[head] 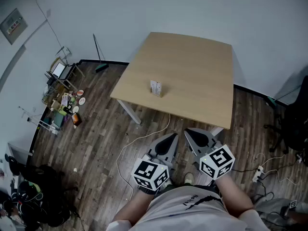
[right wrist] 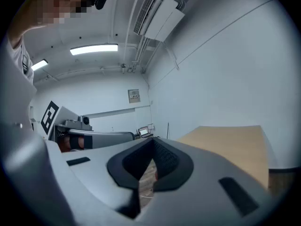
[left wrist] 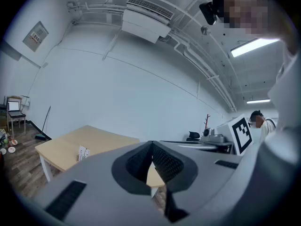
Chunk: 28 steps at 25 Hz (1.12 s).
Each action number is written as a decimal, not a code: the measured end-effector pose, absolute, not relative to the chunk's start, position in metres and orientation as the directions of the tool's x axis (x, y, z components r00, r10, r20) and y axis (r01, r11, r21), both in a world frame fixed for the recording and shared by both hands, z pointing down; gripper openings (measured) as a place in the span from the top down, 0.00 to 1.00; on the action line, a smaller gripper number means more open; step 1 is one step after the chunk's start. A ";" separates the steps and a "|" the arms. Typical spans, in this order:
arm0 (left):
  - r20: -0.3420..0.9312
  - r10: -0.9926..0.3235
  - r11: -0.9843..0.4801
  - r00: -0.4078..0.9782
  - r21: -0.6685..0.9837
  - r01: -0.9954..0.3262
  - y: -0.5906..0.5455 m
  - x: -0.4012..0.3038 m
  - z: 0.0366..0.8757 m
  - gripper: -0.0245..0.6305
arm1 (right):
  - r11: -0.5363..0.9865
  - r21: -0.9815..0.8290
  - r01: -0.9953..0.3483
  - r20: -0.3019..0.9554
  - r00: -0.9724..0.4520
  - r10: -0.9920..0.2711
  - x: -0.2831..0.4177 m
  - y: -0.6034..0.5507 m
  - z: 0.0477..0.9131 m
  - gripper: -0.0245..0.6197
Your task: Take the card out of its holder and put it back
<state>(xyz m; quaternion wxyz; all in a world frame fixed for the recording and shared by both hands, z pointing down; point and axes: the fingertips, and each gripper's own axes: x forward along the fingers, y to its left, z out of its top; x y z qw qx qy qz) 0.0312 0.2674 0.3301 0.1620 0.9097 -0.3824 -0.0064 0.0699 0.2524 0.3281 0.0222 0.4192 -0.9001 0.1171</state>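
A small white card in its holder (head: 156, 88) stands upright near the front left part of the light wooden table (head: 192, 66). The card holder (left wrist: 83, 152) also shows far off in the left gripper view. My left gripper (head: 170, 139) and right gripper (head: 192, 134) hang side by side in front of the table's near edge, close to my body and well short of the card. Both are shut with nothing between their jaws. In the right gripper view my right gripper (right wrist: 151, 150) points past the table (right wrist: 230, 147).
Dark wood floor surrounds the table. Cables (head: 139, 143) trail across the floor under the grippers. A small cart with clutter (head: 60, 102) stands at the left wall, a dark bag (head: 41, 191) at the lower left, a power strip (head: 257, 173) at the right.
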 end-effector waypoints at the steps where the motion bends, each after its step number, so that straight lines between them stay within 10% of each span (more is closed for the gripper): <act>1: 0.110 -0.698 -0.656 0.708 0.298 -0.693 0.266 0.029 0.330 0.94 | 0.622 -0.193 -0.759 0.137 -0.649 -0.749 0.067 0.252 0.331 0.94; 28: 0.085 -0.681 -0.679 0.728 0.298 -0.671 0.255 -0.055 0.342 0.94 | 0.619 -0.137 -0.773 0.090 -0.632 -0.770 -0.007 0.248 0.330 0.94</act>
